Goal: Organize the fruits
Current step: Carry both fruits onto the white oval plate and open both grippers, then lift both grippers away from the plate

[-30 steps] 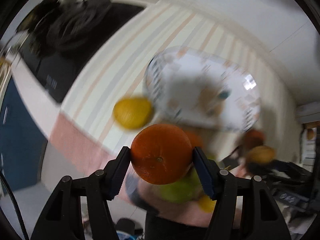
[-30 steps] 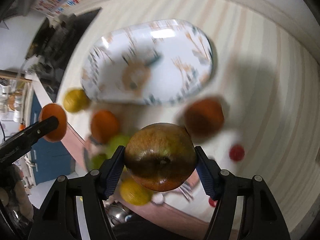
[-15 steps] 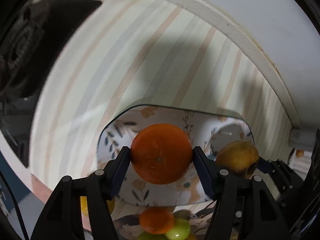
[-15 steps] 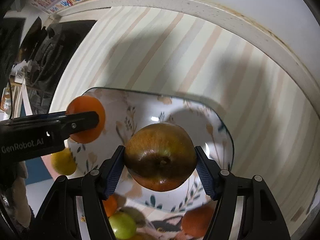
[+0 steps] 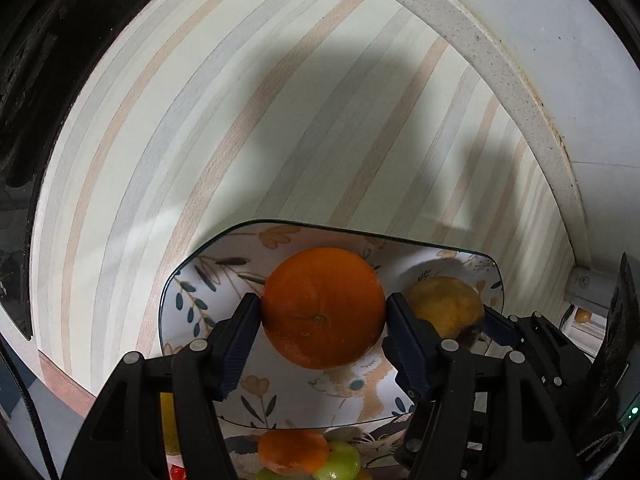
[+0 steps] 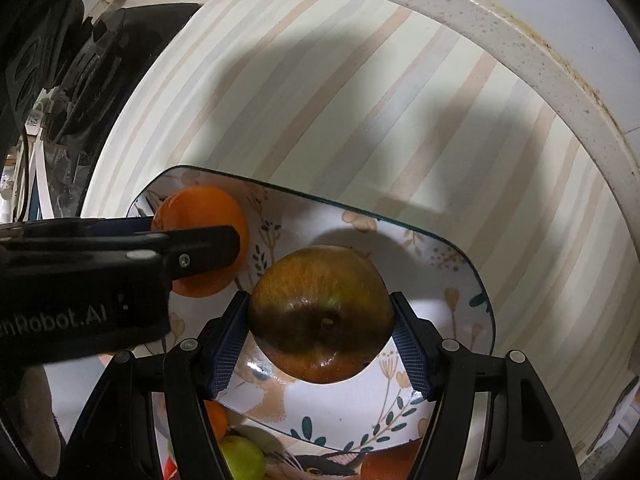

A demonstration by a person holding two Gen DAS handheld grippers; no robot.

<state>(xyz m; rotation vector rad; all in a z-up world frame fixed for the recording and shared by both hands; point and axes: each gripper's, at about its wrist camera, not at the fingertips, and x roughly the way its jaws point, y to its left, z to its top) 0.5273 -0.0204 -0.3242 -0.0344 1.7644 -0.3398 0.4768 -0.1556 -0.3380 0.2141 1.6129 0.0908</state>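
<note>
- Left gripper [image 5: 323,312]: jaws clamped on an orange [image 5: 322,307], held over the left half of the floral plate [image 5: 192,292].
- Right gripper [image 6: 320,320]: jaws clamped on a brown-green apple [image 6: 319,314], held over the plate's middle, just right of the orange.
- Step in hand, judged: placing both fruits on the plate; neither is released.
- Next move calls for lowering each fruit to the plate surface, then parting the jaws gently so the round fruit does not roll.
- Loose fruit [image 6: 240,458] lies at the plate's near edge.
- Writing: "nRobot.AI" on the left gripper body; a coloured label at far left is only partly legible.
</note>
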